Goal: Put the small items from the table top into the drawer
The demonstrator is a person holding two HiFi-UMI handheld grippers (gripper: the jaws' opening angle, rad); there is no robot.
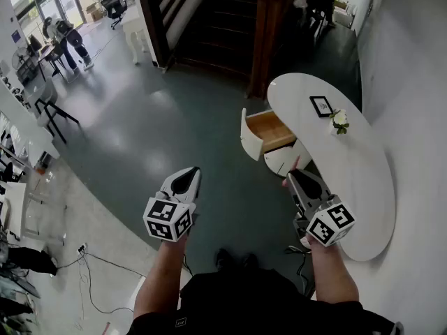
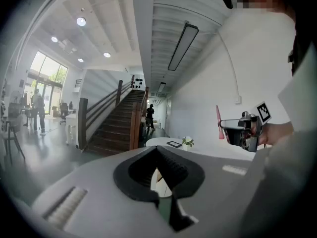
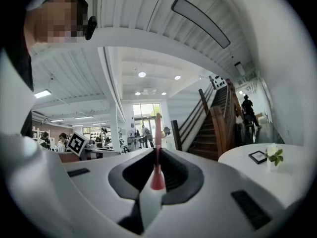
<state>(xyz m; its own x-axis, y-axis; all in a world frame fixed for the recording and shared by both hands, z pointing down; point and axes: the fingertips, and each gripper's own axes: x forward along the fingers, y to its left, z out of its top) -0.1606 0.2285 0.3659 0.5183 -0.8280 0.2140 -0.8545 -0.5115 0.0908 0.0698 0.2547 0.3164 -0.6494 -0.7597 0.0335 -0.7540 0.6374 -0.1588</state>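
Over on the left, the left gripper [image 1: 186, 179] hangs above the grey floor [image 1: 174, 117], well apart from the bench, with its marker cube [image 1: 167, 218] facing up at the head camera. Its own view shows the fingers [image 2: 171, 165] clenched together, tips meeting, nothing caught between them. Moving across to the middle, the drawer [image 1: 269, 128] stands pulled out from the bench's left side near the far end, its wooden inside open to the camera. Just below it a second drawer [image 1: 283, 160] with a white front sits partly out. Next, the right gripper [image 1: 296, 180] is just beside the bench's left edge, a little nearer than the drawers. It is grasping a slim pink item [image 1: 296, 162]. The right gripper view shows that item [image 3: 157, 133] pinched between the fingers [image 3: 171, 175] and poking straight out ahead of them. From the left gripper view it stands upright [image 2: 218, 123] out of the right gripper [image 2: 233, 128]. On to the white oval bench [image 1: 363, 180] itself. A dark picture frame [image 1: 321, 106] lies flat toward the far end. A small flower vase [image 1: 339, 122] stands just beside it, on the side toward the right edge. Beyond the bench's far end, a dark staircase [image 1: 223, 19] climbs away.
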